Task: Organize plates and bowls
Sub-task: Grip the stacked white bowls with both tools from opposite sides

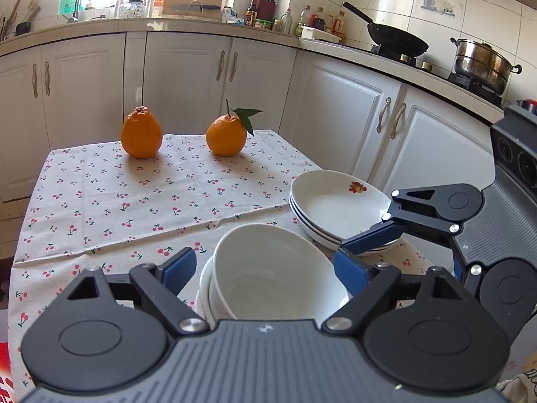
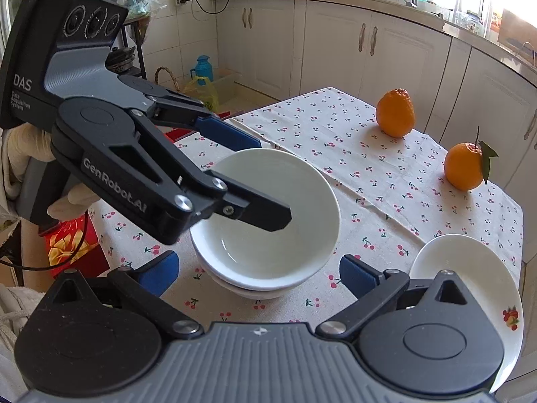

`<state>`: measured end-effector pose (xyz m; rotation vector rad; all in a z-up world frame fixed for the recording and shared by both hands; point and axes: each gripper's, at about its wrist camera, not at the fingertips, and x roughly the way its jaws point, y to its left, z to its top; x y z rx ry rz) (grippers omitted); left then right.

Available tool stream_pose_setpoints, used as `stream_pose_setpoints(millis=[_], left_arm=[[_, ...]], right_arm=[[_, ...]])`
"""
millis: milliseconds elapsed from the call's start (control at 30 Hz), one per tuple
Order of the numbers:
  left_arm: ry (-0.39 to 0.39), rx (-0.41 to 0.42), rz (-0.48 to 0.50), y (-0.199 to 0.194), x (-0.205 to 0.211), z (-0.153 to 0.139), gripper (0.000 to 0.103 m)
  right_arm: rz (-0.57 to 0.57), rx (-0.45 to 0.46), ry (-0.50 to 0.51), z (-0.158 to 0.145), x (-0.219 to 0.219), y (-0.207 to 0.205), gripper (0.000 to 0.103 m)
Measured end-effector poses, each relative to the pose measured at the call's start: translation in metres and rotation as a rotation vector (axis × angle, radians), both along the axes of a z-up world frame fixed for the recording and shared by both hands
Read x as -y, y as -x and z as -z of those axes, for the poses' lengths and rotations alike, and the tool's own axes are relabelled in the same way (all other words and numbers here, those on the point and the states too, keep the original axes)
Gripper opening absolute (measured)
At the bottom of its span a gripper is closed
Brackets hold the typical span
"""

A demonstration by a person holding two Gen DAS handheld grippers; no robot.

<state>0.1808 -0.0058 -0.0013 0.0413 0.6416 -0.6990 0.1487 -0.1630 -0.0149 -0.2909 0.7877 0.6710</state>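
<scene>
A stack of nested white bowls [image 1: 261,262] [image 2: 288,248] stands near the front of the table. My left gripper [image 1: 265,270] [image 2: 272,181] is open. It straddles the top bowl's far-left rim, one finger inside the bowl and one outside, and the pads do not press on it. To the right sits a stack of shallow white plates [image 1: 332,201] [image 2: 470,268] with a fruit motif. My right gripper [image 2: 260,273] is open with only cloth and the bowls' near side between its fingers. One of its fingers [image 1: 372,236] lies over the plates' near rim.
The small table wears a cherry-print cloth [image 1: 134,201] [image 2: 369,174]. Two oranges [image 1: 141,137] [image 1: 225,136] stand at its far side. White kitchen cabinets [image 1: 188,77] stand close behind. A gloved hand [image 2: 20,144] holds the left gripper. A red packet [image 2: 67,241] lies below the table's left edge.
</scene>
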Motion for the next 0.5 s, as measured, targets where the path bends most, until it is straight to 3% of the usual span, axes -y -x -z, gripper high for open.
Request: stream_pose_setpoints(millis=[233, 500], left_arm=[[-0.091, 0.062, 0.067, 0.021, -0.017, -0.007, 0.097], [-0.224, 0.035, 0.152, 0.033, -0.023, 0.012, 0.097]], right_arm=[[-0.002, 0.028, 0.023, -0.001, 0.007, 0.011, 0.103], [0.001, 0.026, 0.059, 0.006, 0.010, 0.011, 0.103]])
